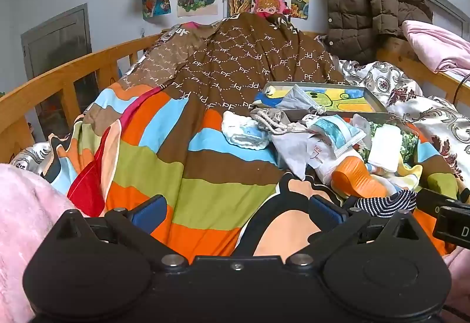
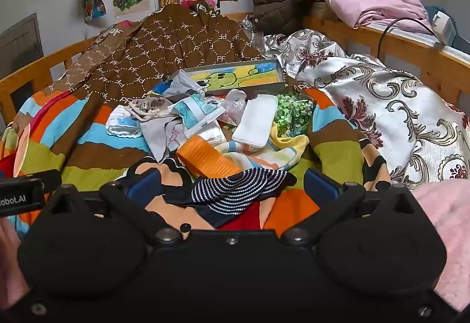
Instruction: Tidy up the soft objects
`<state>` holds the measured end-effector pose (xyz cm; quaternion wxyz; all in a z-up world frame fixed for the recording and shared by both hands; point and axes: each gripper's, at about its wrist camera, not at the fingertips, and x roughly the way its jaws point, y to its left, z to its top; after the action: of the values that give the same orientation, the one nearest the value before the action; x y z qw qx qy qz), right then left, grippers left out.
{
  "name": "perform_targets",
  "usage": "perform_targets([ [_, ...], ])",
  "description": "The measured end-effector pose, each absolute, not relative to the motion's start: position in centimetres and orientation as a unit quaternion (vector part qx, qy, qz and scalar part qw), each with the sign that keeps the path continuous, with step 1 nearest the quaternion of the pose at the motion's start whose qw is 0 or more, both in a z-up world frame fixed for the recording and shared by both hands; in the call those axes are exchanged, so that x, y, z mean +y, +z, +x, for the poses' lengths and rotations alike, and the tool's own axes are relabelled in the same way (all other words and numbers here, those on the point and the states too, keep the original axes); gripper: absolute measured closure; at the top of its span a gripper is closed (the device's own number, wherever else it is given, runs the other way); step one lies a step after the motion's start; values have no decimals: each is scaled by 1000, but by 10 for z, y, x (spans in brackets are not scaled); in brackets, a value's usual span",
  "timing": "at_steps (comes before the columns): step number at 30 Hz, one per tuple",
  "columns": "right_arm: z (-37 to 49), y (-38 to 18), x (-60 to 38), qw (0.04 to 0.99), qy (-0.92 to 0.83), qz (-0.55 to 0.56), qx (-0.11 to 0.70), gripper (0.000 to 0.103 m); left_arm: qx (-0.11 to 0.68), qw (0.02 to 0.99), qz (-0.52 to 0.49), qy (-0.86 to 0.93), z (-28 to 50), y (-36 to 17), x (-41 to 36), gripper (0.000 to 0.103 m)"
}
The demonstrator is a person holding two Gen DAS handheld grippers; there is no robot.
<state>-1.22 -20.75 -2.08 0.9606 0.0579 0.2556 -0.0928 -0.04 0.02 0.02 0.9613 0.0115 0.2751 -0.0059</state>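
A heap of small soft things lies on a striped bedspread (image 1: pixel 164 152): a navy dotted sock (image 2: pixel 238 191), an orange ribbed piece (image 2: pixel 208 158), a folded white cloth (image 2: pixel 257 123), a grey drawstring pouch (image 2: pixel 149 110), a rolled white-and-blue sock (image 2: pixel 123 124) and a green patterned cloth (image 2: pixel 293 114). Behind them is a shallow tray (image 2: pixel 235 76) with a colourful drawing inside. My right gripper (image 2: pixel 232 185) hovers open just before the dotted sock, nothing between its fingers. My left gripper (image 1: pixel 238 210) is open over bare bedspread, left of the heap (image 1: pixel 337 141).
A brown patterned quilt (image 1: pixel 243 58) is bunched at the back, a silver floral cover (image 2: pixel 382 105) at the right. Wooden bed rails (image 1: pixel 73 73) run along the left and far side. A brown padded coat (image 1: pixel 370 0) and a pink blanket (image 2: pixel 370 3) hang over the far rail.
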Motion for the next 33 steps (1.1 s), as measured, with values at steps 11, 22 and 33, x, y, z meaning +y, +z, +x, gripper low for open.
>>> perform_targets([
  [11, -11, -22, -207, 960, -93, 58, 257, 1, 277, 961, 11, -6, 0, 0, 0, 1],
  [22, -10, -22, -207, 960, -93, 57, 258, 1, 278, 961, 11, -6, 0, 0, 0, 1],
  [33, -10, -22, -207, 960, -93, 57, 260, 1, 278, 960, 11, -6, 0, 0, 0, 1],
])
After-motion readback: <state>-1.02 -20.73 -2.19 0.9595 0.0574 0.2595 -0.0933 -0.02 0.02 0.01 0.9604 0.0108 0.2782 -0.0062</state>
